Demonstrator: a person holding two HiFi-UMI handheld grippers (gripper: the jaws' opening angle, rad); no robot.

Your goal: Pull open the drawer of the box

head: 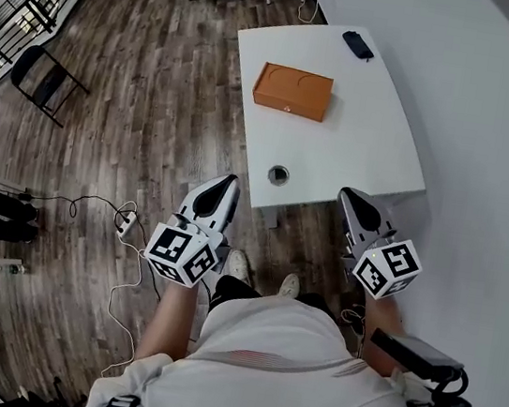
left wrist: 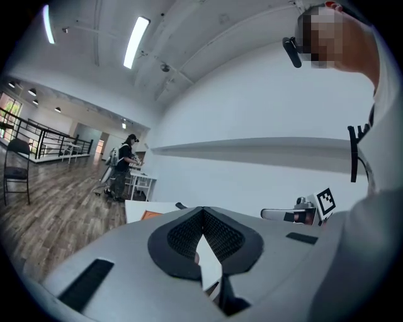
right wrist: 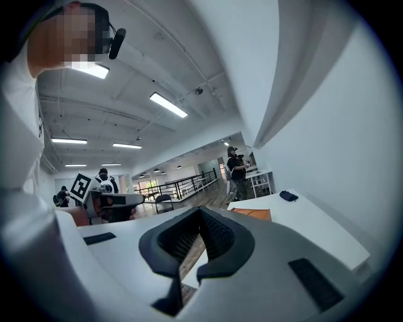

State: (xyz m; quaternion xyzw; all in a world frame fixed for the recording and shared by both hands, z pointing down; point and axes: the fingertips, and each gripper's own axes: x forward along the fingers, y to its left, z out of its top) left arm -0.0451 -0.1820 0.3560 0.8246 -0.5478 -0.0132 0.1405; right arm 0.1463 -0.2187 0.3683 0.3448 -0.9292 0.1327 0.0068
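Note:
An orange box (head: 292, 91) lies flat near the middle of the white table (head: 358, 147), its drawer front pushed in and facing me. Both grippers hover side by side short of the table's near edge, well apart from the box. My left gripper (head: 230, 181) is shut with nothing in it, its tip over the floor at the table's front left corner. My right gripper (head: 346, 194) is also shut and empty, at the front right edge. The box shows small and far beyond the jaws in the left gripper view (left wrist: 151, 214) and in the right gripper view (right wrist: 252, 214).
A round cable hole (head: 279, 175) sits near the table's front edge. A small dark object (head: 358, 45) lies at the far end. A white wall runs along the right. A black chair (head: 45, 81) and a power strip with cables (head: 126, 221) are on the wooden floor to the left.

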